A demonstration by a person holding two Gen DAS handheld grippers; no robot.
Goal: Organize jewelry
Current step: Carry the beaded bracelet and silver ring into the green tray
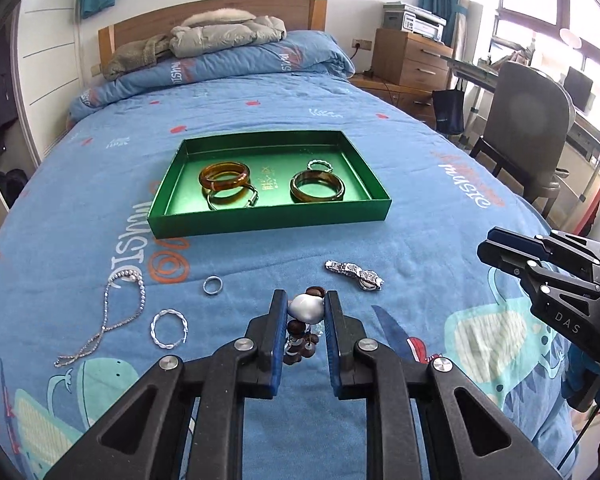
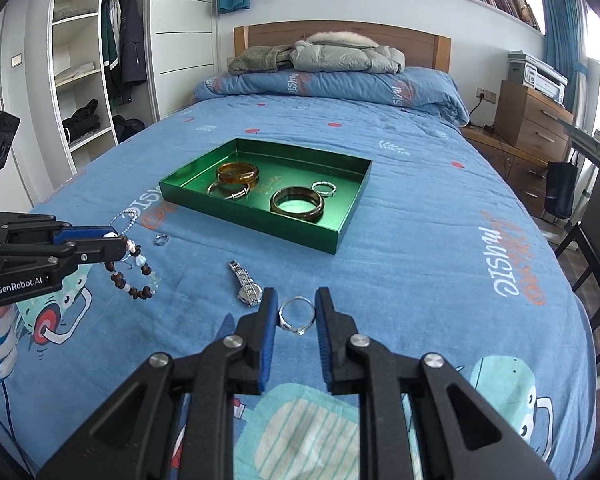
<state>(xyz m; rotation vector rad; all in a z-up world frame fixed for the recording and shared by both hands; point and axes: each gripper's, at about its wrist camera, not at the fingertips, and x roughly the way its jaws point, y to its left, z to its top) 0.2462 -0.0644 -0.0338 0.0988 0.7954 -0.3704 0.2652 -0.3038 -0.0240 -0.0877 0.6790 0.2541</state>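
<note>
Left tongs [image 1: 306, 308] are clamped on a bead bracelet [image 1: 305, 320], their blue pads pressing a large white bead while dark brown beads hang beneath; in the right wrist view the same bracelet [image 2: 134, 270] dangles from the tips above the bedspread. Right tongs [image 2: 297, 310] stand apart, one finger on each side of a thin silver ring-shaped bangle [image 2: 296, 315] that lies flat on the bed [image 2: 420, 280]; whether the pads touch it cannot be told.

Green tray [image 1: 268, 220] sits toward the middle of the bed, beyond both tongs. It holds an amber bangle [image 1: 224, 176] resting partly on a thin clasp bangle [image 1: 232, 198] at its left side, a dark brown bangle [image 1: 317, 186] at its right side, and a small twisted silver ring [image 1: 320, 165] just behind that.

Loose pieces lie on the bedspread between the tray and the tongs: a silver watch [image 1: 354, 275] near the right tongs, a plain silver ring [image 1: 212, 284], a twisted silver bangle [image 1: 169, 327], and a silver chain necklace [image 1: 108, 316] toward the left edge of the bed. A folded quilt and jackets lie at the headboard end.
</note>
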